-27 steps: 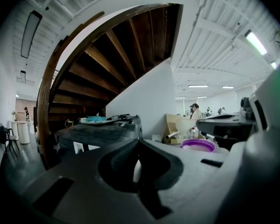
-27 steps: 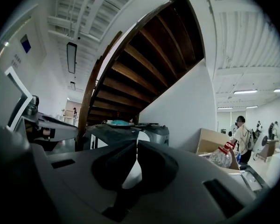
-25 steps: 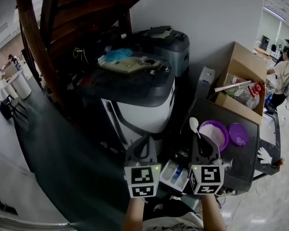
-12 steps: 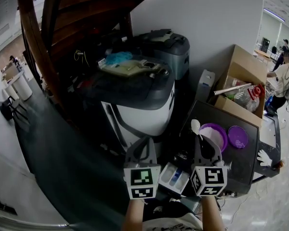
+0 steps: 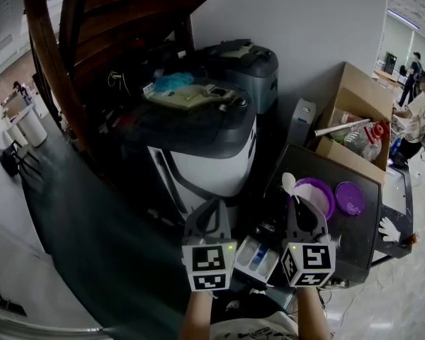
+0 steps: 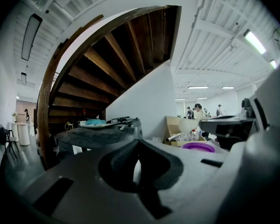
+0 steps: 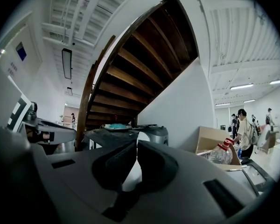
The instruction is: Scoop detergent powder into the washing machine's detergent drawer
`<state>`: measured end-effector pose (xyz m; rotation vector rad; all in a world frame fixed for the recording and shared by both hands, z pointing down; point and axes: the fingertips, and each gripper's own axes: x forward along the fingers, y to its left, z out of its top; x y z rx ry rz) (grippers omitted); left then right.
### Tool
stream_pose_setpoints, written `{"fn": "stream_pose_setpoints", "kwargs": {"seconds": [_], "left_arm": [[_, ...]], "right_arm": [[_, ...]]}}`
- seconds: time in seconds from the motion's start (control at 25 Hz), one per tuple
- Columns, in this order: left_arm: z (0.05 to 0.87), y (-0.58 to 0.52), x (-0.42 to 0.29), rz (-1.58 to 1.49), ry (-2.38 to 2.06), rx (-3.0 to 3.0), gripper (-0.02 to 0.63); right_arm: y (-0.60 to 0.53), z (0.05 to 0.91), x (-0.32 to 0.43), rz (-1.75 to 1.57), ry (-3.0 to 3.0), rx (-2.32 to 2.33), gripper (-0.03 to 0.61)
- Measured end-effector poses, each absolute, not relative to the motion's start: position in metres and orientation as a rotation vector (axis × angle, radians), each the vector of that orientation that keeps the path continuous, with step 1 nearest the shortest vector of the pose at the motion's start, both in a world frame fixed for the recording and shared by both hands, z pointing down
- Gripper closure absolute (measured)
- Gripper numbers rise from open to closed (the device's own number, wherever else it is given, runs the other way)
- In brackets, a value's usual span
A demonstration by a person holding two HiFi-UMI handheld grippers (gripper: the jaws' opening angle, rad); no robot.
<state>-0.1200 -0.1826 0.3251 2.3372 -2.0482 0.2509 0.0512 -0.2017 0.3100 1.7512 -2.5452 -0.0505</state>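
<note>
**Spoon held above the powder bowl, drawer open below**

The detergent drawer (image 5: pixel 258 256) stood pulled out from the front of the washing machine (image 5: pixel 212 154), low in the head view between the two grippers. Its pale tray showed a blue section inside. Just to its right, on the black table (image 5: pixel 358 243), sat a purple bowl (image 5: pixel 320 188) with white powder in it. A purple lid (image 5: pixel 350 198) lay flat beside the bowl on the far right.

The right gripper (image 5: pixel 298 208) had its jaws closed on the handle of a white spoon (image 5: pixel 288 183). The spoon's bowl stuck out past the jaw tips, by the left rim of the purple bowl. Whether it carried any powder could not be told.

The left gripper (image 5: pixel 212 205) hung in front of the machine, left of the drawer, with its jaws pressed together and nothing between them.

Behind the table an open cardboard box (image 5: pixel 354 105) stood against the wall, with a plastic bottle in it.
</note>
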Motion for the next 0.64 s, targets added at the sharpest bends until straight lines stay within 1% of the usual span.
{"fn": "stream_pose_setpoints", "kwargs": {"seconds": [0.64], "left_arm": [[0.3183, -0.1808, -0.123, 0.234, -2.053, 2.34, 0.612]], "right_arm": [[-0.1997, 0.3052, 0.0462, -0.046, -2.56, 1.744, 0.56]]}}
